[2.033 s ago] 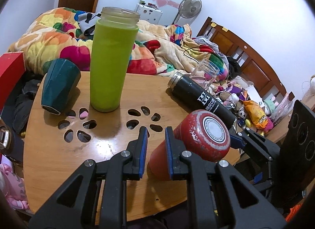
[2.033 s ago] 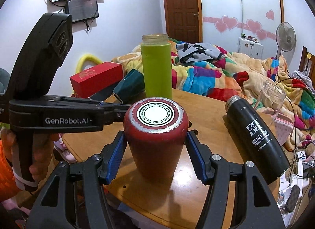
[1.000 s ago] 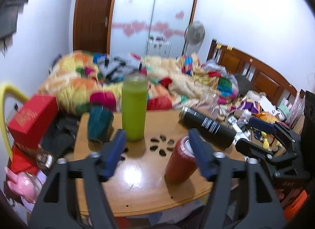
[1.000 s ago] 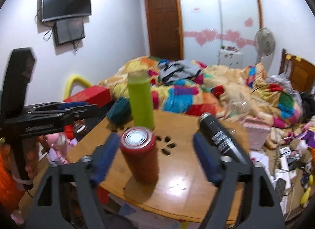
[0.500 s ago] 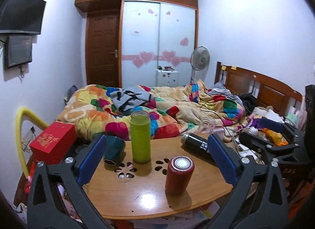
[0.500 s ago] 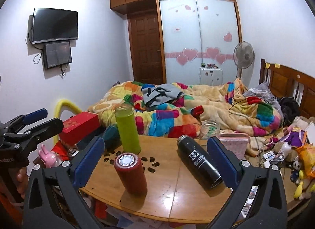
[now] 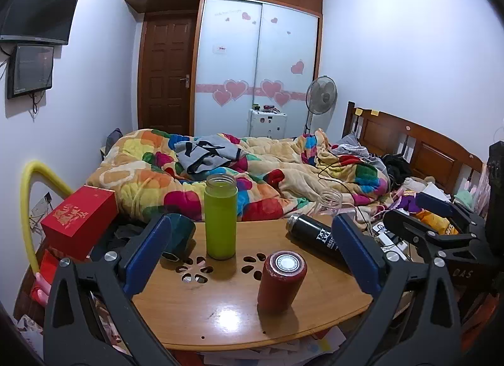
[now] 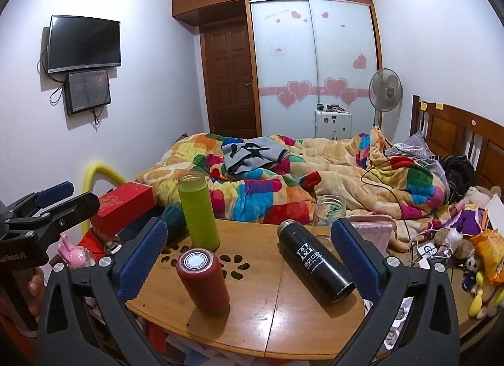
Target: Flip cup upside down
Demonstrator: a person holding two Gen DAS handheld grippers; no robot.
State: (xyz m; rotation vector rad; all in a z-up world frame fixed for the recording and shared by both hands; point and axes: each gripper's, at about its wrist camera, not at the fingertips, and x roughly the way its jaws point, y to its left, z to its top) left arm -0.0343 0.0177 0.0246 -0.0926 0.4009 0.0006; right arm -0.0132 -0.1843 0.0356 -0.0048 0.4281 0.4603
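The red cup (image 7: 281, 281) stands upside down on the round wooden table (image 7: 220, 318), its white-ringed base facing up; it also shows in the right wrist view (image 8: 203, 281). My left gripper (image 7: 252, 259) is wide open and empty, pulled back above the table's near edge. My right gripper (image 8: 249, 259) is wide open and empty, also well back from the cup. In the left wrist view the right gripper's body (image 7: 441, 233) is at the right; in the right wrist view the left gripper's body (image 8: 41, 208) is at the left.
A green bottle (image 7: 220, 216) stands behind the cup. A black flask (image 8: 315, 262) lies on its side at the right. A teal cup (image 7: 179, 237) lies tipped at the table's left. A glass jar (image 8: 329, 210), a red box (image 7: 78, 218) and the bed (image 7: 252, 170) lie behind.
Both grippers have opened wide and drawn back and up from the table. The right gripper let go of the red cup, which stays upside down on the table.
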